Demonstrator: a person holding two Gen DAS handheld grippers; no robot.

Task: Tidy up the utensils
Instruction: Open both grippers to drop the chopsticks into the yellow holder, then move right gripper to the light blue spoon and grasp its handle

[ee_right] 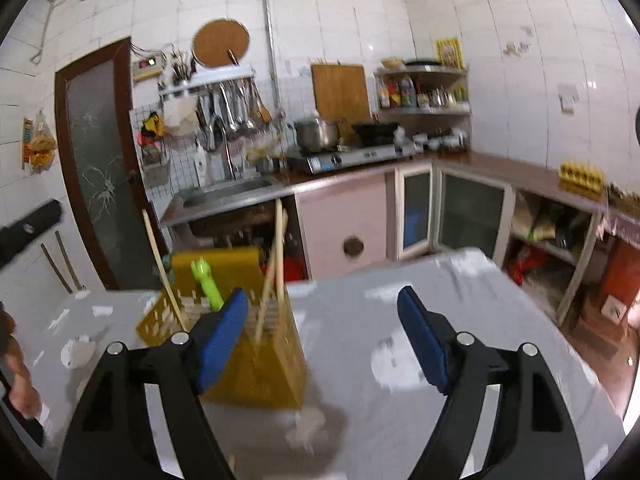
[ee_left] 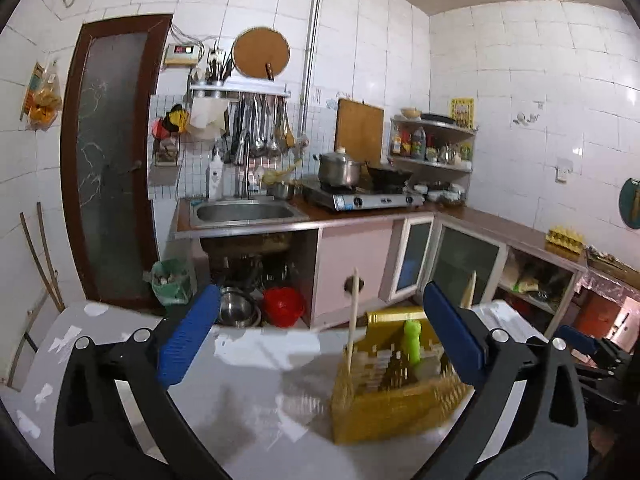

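A yellow slotted utensil holder (ee_left: pixel 394 400) stands on the grey table (ee_left: pixel 248 412). It holds wooden chopsticks (ee_left: pixel 353 320) and a green-handled utensil (ee_left: pixel 412 340). My left gripper (ee_left: pixel 320 320) is open above the table, with nothing between its blue pads; the holder sits in front of its right finger (ee_left: pixel 454 334). In the right wrist view the same holder (ee_right: pixel 256 360) with chopsticks (ee_right: pixel 272 280) and the green utensil (ee_right: pixel 208 284) stands just behind the left finger (ee_right: pixel 222 338). My right gripper (ee_right: pixel 322 308) is open and holds nothing.
The grey table (ee_right: pixel 420 312) has worn white patches. Beyond it run a kitchen counter with a sink (ee_left: pixel 244 212), a gas stove with a pot (ee_left: pixel 340 168), cabinets (ee_left: pixel 352 268) and a brown door (ee_left: pixel 108 160). A person's hand (ee_right: pixel 18 380) shows at the left edge.
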